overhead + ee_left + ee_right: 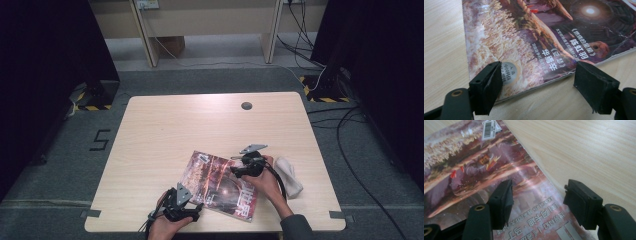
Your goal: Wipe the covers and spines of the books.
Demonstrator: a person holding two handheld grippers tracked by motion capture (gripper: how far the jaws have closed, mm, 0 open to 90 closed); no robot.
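While partly under tools, magazine [220, 184] corners hidden.

One magazine [220, 185] lies between the two grippers, left gripper [192, 206] and right gripper [235, 172]. One white cloth [289, 176] sits just beyond the right one.

Closed glossy magazine [220, 185] flat, skewed

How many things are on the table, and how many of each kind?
Magazine: 1
White cloth: 1
Claws, both open: 2, the left claw and the right claw
Total: 4
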